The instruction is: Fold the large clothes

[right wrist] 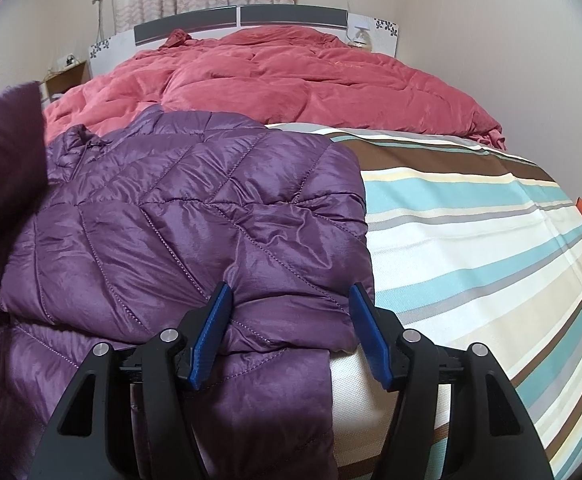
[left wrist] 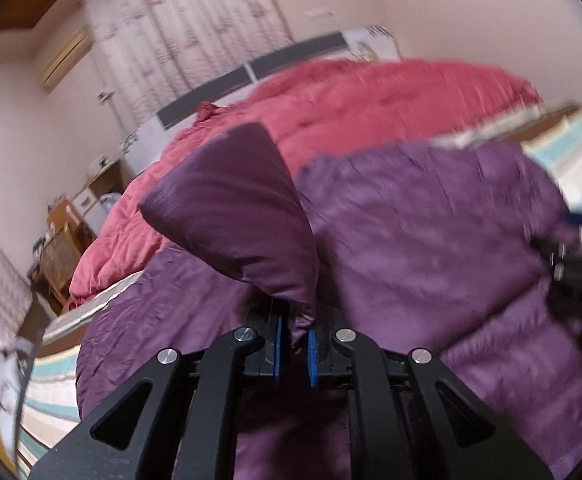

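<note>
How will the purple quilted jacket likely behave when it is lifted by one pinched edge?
Probably floppy: the purple quilted jacket creases and sags where the left gripper pinches a flap. Its shiny shell looks slippery. The puffy quilting suggests it is light for its bulk.

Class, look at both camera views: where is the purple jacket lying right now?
The purple jacket lies on the striped sheet, left of centre in the right wrist view, just in front of the red quilt.
</note>
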`<move>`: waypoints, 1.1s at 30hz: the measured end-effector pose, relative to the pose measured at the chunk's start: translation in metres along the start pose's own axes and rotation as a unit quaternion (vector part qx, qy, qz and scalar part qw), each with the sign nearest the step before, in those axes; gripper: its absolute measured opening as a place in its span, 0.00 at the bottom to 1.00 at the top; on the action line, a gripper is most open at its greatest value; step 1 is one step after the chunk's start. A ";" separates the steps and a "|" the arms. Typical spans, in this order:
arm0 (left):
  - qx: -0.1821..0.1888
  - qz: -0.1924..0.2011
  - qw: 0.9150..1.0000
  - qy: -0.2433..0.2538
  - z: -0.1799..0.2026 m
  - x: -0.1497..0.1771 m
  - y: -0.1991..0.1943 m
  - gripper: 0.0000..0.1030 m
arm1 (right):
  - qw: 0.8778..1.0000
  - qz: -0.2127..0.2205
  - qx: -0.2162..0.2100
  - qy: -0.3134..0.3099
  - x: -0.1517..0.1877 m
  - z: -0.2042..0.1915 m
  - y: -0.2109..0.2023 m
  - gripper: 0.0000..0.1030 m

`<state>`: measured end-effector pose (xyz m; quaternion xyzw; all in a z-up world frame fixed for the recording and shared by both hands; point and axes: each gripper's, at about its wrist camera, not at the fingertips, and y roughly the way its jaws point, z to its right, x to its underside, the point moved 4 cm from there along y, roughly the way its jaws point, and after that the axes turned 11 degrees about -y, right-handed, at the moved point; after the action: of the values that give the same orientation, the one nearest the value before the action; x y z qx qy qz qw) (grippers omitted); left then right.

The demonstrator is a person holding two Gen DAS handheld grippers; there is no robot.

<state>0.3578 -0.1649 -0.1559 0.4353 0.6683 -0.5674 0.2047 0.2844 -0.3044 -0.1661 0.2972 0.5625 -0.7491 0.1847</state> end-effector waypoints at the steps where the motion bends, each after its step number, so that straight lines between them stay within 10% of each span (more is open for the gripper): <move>1: 0.001 -0.004 1.000 0.014 0.004 0.004 0.001 0.13 | 1.000 0.000 0.000 0.001 0.000 0.000 0.000 0.59; 9: 0.006 -0.013 0.996 0.087 0.034 0.011 -0.010 0.39 | 1.000 0.001 -0.003 0.004 0.000 0.000 0.001 0.59; 13: 0.070 0.021 0.995 0.075 0.035 0.012 -0.048 0.78 | 1.000 0.001 -0.001 0.003 0.001 0.000 0.001 0.59; 19: 0.104 0.035 0.993 0.044 0.012 0.031 -0.096 0.78 | 0.999 0.049 0.006 -0.007 -0.003 -0.002 -0.021 0.59; 26: 0.044 0.024 0.990 -0.134 -0.099 0.030 -0.086 0.78 | 0.989 0.115 -0.083 -0.048 -0.038 -0.047 -0.065 0.59; 33: -0.018 -0.069 0.966 -0.247 -0.178 0.055 -0.025 0.76 | 0.988 0.058 -0.117 -0.085 -0.054 -0.097 -0.030 0.49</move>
<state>0.3473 0.0216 -0.1350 0.2306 0.6354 -0.6582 0.3315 0.3296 -0.2058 -0.1277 0.2407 0.6106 -0.6886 0.3084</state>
